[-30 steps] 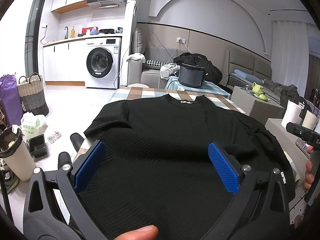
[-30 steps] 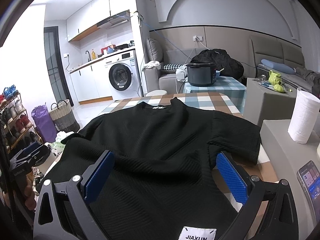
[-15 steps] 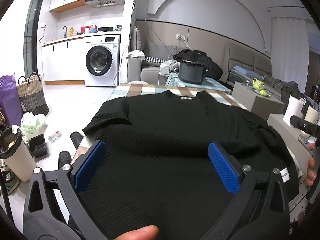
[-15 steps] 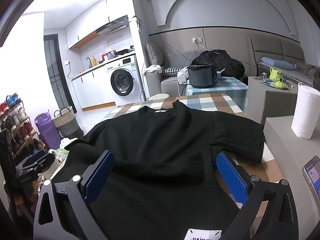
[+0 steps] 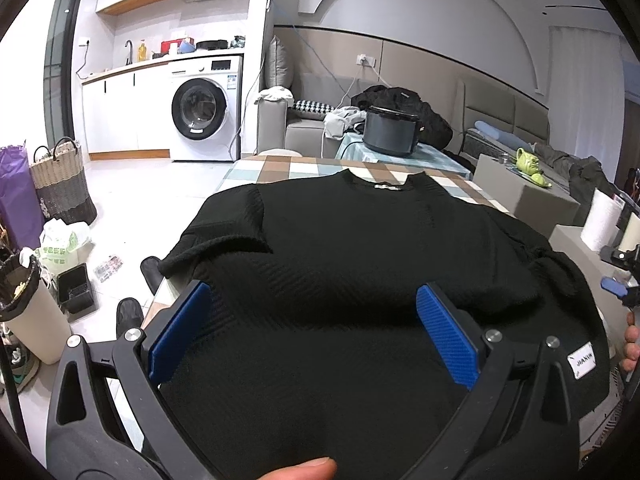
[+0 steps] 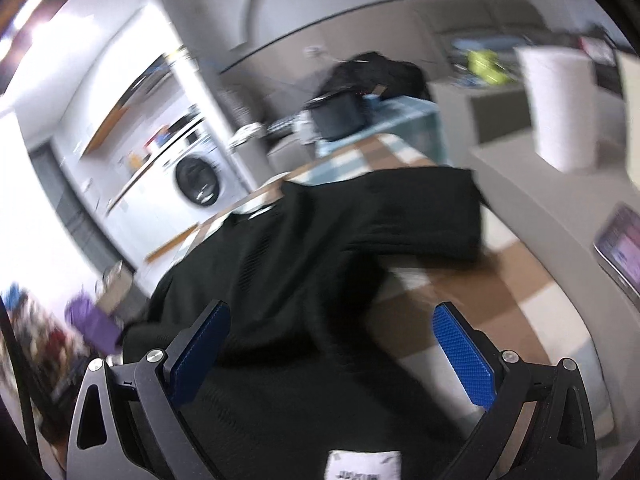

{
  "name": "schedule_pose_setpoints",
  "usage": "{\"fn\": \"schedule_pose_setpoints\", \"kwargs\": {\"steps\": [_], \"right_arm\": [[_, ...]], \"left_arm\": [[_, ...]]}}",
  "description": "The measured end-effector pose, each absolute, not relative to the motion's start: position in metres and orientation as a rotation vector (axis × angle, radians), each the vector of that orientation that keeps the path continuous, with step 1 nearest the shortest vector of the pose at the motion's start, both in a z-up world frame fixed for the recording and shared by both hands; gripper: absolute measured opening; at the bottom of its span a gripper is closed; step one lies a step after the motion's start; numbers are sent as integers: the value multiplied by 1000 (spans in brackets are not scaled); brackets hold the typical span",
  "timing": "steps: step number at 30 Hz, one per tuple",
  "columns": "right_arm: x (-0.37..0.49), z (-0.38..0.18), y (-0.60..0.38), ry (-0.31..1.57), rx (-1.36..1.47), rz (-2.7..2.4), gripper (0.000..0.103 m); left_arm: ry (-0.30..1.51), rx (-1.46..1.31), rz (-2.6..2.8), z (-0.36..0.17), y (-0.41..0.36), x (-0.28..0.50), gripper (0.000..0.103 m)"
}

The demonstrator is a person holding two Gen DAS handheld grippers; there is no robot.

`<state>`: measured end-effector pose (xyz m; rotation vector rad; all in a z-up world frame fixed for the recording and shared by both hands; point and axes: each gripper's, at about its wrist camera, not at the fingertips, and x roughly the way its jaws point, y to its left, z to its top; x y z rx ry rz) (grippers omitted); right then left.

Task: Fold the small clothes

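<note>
A black short-sleeved T-shirt (image 5: 360, 248) lies spread flat on the checked table (image 5: 280, 168), collar at the far end. My left gripper (image 5: 314, 332) hovers open over the lower left of the shirt, its blue pads wide apart with nothing between them. The right wrist view is motion-blurred and tilted. There my right gripper (image 6: 330, 352) is open above the T-shirt's (image 6: 300, 260) right side, near the right sleeve and the bare table (image 6: 460, 292). A white label (image 6: 362, 464) shows at the hem. The right gripper (image 5: 618, 280) also shows at the left wrist view's right edge.
A grey side table (image 6: 560, 208) with a paper towel roll (image 6: 560, 108) and a phone (image 6: 620, 248) stands close on the right. A dark cooker pot (image 5: 390, 132) sits beyond the table. On the floor to the left are a basket (image 5: 60, 184), a bin (image 5: 28, 300) and shoes (image 5: 130, 314).
My right gripper has swung and rolled quickly towards the shirt's right side, blurring its view. The left gripper has barely moved. Both stay open.
</note>
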<state>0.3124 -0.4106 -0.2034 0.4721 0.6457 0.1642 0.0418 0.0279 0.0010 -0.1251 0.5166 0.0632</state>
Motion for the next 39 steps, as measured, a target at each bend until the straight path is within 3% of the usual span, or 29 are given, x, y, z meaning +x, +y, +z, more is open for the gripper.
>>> {"fn": "schedule_pose_setpoints", "kwargs": {"steps": [4,17,20,23,24,25,26,27,29,34,39], "right_arm": [[334,-217,-439,723,633,126,92],[413,-249,-466,874,894,-15,83],[421,-252,-471,879,925,-56,77],[432,-242,-470,864,858,-122,68],[436,-239,-469,865,838,-124,61],[442,-235,-468,871,807,-132,53],[448,-232,-467,879,766,-154,34],[452,-227,-467,881,734,-175,23],[457,-216,-467,864,675,-204,9],[467,-168,-460,728,500,-251,7],[483,-128,-398,634,420,99,7]], "left_arm": [[538,-137,64,-1,36,68,102],[594,-154,116,-1,61,133,102],[601,-163,125,-1,66,147,102],[604,-166,128,0,70,155,102],[604,-166,127,0,70,159,102],[604,-166,128,-1,69,160,102],[604,-166,127,-1,70,165,102],[603,-165,128,-1,71,166,102],[599,-164,133,0,73,170,102],[598,-172,146,1,82,178,102],[599,-170,153,1,88,181,102]]}}
